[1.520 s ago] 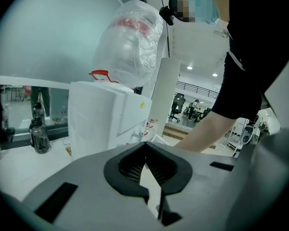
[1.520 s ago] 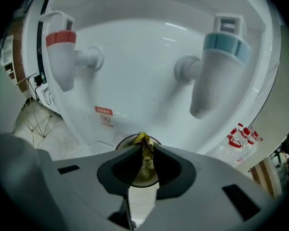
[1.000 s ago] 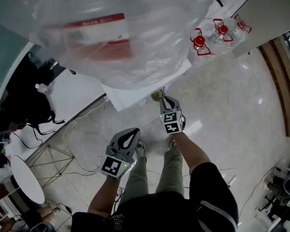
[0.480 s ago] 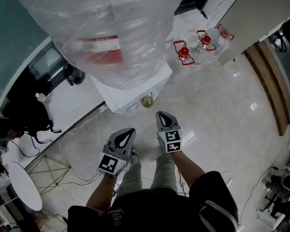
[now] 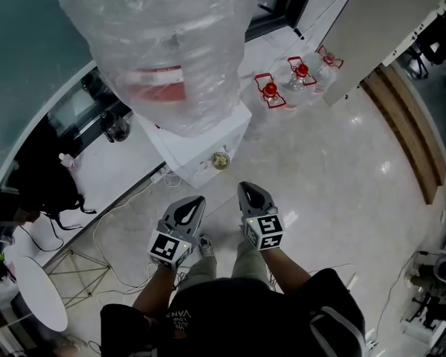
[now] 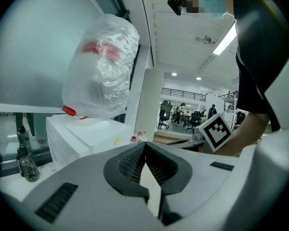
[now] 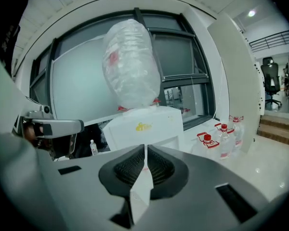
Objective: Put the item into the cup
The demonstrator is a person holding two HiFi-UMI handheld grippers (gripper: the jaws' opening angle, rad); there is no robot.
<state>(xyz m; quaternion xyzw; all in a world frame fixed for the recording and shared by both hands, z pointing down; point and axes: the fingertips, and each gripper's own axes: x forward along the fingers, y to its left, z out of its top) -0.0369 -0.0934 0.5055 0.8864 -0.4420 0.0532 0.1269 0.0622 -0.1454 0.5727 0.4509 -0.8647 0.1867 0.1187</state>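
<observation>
At the water dispenser (image 5: 201,143), cup (image 5: 221,159) on its ledge, ahead of us: left hand-held gripper (image 5: 198,200) shut empty, right hand-held gripper (image 5: 244,187) pinched on a thin white sliver (image 7: 145,158), likely the item; so slight a hold, we judge, it could slip out short of the cup.

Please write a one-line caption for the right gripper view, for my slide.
Right gripper, shut on a white packet, faces a water dispenser with a plastic-wrapped bottle.
</observation>
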